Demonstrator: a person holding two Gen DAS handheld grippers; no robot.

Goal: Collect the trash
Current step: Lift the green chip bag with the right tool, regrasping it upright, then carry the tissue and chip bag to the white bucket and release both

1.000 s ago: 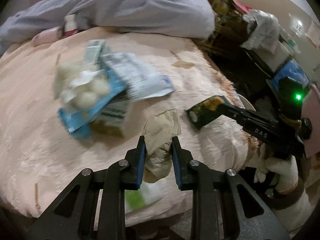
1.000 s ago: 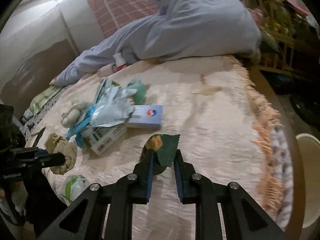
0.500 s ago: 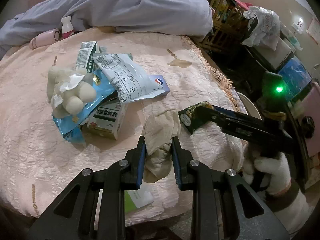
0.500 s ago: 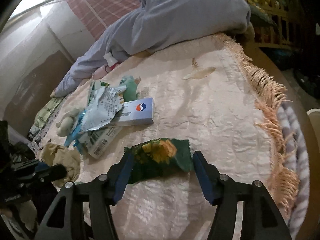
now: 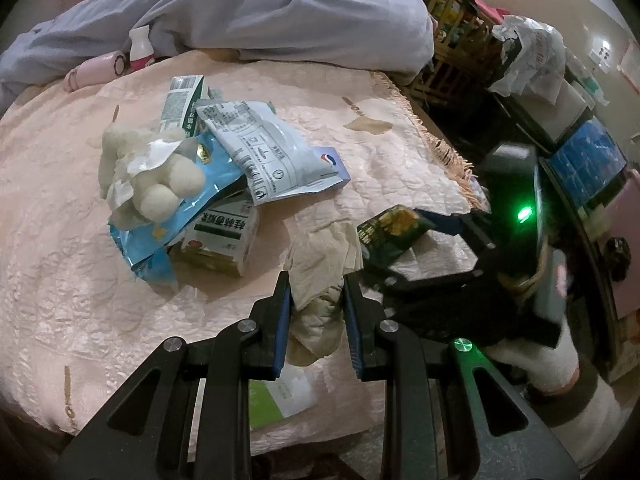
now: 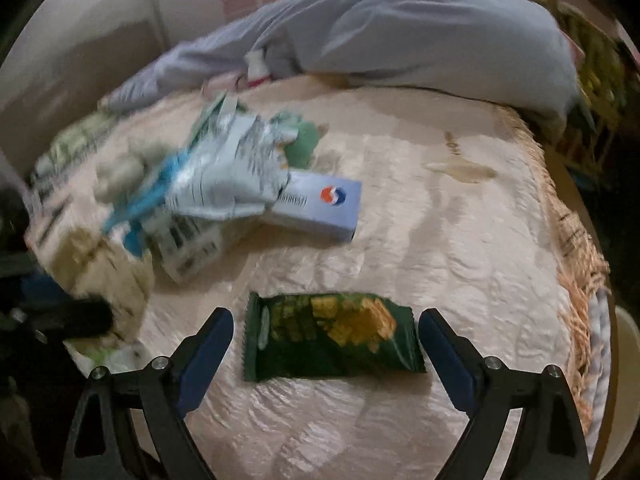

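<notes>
The trash, a green snack wrapper [image 6: 332, 336], lay flat on the pink cloth [image 6: 460, 240] between our right fingers [image 6: 324, 340], just opened wide, while our left fingers [image 5: 316, 308] pinched a crumpled tissue [image 5: 324, 264] that we judged might slip free.

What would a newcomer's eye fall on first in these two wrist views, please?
Probably the dark green snack packet, lying flat on the pink bedspread between the right gripper's jaws, which have just been opening and stand clear of it. Next, the crumpled beige tissue pinched in the left gripper, and the heap of wrappers and cartons beyond it.
</notes>
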